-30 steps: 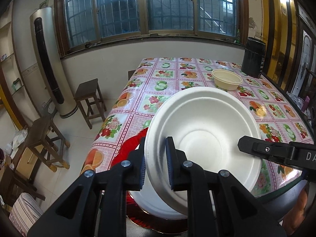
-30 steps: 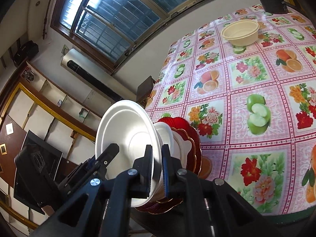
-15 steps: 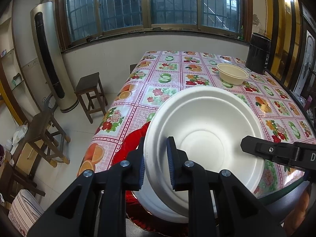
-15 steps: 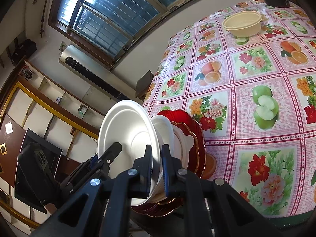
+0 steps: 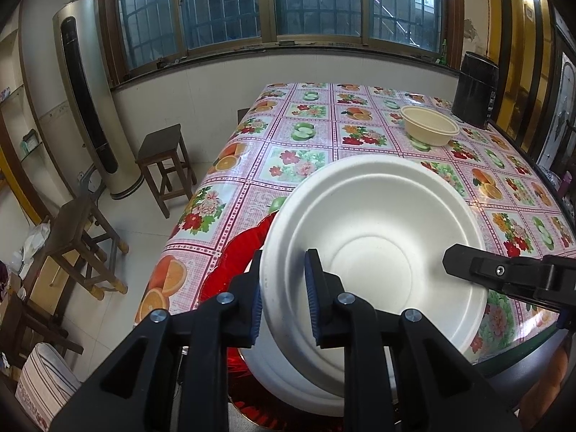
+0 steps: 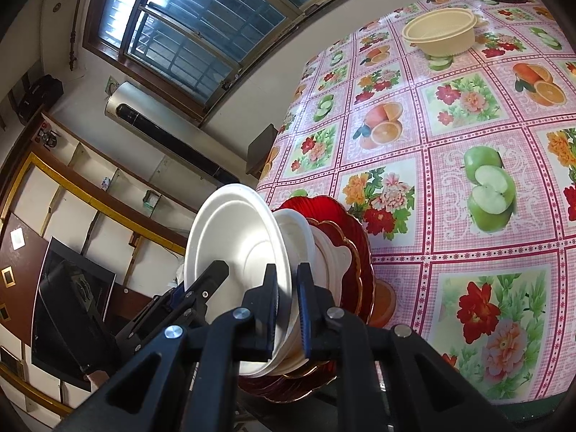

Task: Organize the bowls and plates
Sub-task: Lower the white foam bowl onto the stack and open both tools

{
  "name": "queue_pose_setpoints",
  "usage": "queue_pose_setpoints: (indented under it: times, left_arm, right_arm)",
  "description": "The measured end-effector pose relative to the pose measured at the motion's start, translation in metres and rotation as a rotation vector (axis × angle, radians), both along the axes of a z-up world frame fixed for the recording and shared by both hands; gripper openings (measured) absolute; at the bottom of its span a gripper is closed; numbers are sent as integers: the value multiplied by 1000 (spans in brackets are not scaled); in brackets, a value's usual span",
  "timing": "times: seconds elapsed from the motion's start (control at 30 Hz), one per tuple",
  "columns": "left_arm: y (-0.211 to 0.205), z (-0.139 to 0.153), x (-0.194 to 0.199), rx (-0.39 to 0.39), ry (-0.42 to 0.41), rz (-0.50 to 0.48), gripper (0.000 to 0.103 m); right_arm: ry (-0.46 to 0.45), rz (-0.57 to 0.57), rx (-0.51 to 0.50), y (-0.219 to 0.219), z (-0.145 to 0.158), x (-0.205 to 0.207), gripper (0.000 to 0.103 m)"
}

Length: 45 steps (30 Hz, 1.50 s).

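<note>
Left gripper [image 5: 282,293]: black two-finger tool with blue pads, clamped on the near-left rim of the white bowl [image 5: 374,241]; one finger inside the rim, one outside.

Right gripper [image 6: 287,306]: same build, closed on the opposite rim of that bowl, the rim pinched between its pads. In the left wrist view it enters from the right, its tip lying over the bowl's inner wall.

White bowl: large, plain, round, with a wide flat rim. Held between the two grippers, tilted, directly ahead of both sets of fingers. Its underside sits against a second white bowl [image 6: 300,237] beneath it; whether it is fully seated there cannot be told.

Red plates [image 6: 354,237]: scalloped, gold-edged, stacked under the white bowls at the near corner of the counter, just beyond the fingertips. A white lobed dish [image 6: 336,255] lies between the bowls and the red plates.

Cream bowl [image 5: 430,129]: upright, well ahead of the left gripper and to its right, at the far end of the counter.

Counter [image 5: 306,165]: covered by a pink checked cloth printed with fruit and flowers.

Black cylinder [image 5: 475,90]: upright, beyond the cream bowl at the far right corner.

Wooden stool [image 5: 163,160]: on the floor, ahead and left of the left gripper, beside a tall standing air conditioner [image 5: 90,93].
</note>
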<state>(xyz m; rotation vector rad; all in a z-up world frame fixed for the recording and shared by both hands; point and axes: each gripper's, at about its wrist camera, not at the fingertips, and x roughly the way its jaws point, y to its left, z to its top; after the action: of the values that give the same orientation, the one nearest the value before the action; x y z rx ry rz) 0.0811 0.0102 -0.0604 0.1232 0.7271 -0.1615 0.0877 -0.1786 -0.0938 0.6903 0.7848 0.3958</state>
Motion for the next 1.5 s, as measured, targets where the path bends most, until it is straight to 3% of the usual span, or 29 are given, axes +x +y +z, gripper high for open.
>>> queue_pose_setpoints:
  times: [0.9,1.17,1.5]
  left_arm:
    - [6,-15,12,7,49,16,23]
    - [6,-16,12,8,49,16,23]
    - [7,-17,13,8,49,16,24]
  right_arm:
    - [41,22,1,7,-15,12,15]
    - [8,19,-53,13,-11,10,15]
    - [5,19,-49,13,-12,9,15]
